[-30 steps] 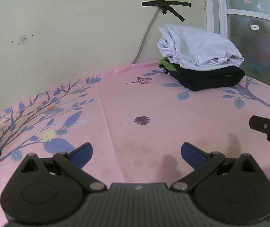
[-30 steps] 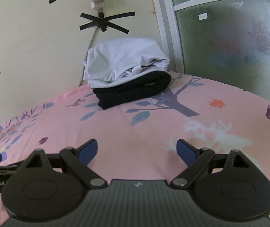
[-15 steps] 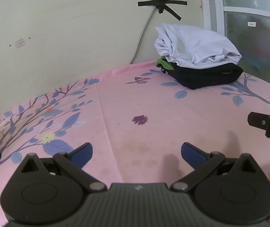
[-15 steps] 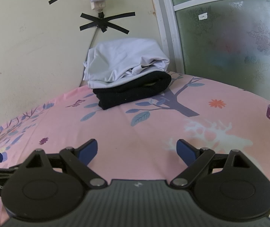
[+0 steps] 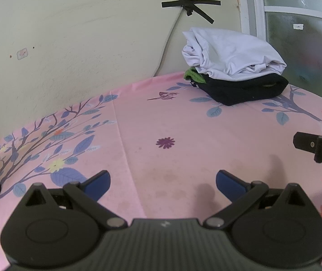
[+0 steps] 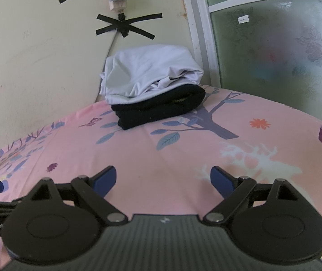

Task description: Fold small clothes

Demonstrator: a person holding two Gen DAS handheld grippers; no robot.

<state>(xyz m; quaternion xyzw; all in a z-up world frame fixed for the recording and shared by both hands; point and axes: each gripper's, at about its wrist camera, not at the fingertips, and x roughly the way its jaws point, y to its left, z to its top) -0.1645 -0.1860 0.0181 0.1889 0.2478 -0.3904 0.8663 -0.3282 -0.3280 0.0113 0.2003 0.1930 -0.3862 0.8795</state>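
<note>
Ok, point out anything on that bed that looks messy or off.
The white garment tops the pile bunched rather than flat, and a green piece pokes out beside it. The pink sheet shows faint stains near the left tool.

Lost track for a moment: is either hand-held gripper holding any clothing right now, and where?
Nothing is held. The left hand-held gripper and right hand-held gripper are both open over bare pink floral sheet.

Both hand-held grippers just hang there tilted downward. The left hand-held gripper (image 5: 163,181) has its blue fingers spread wide, nothing between them. The right hand-held gripper (image 6: 163,179) looks the same, wide apart, gripping nothing.
</note>
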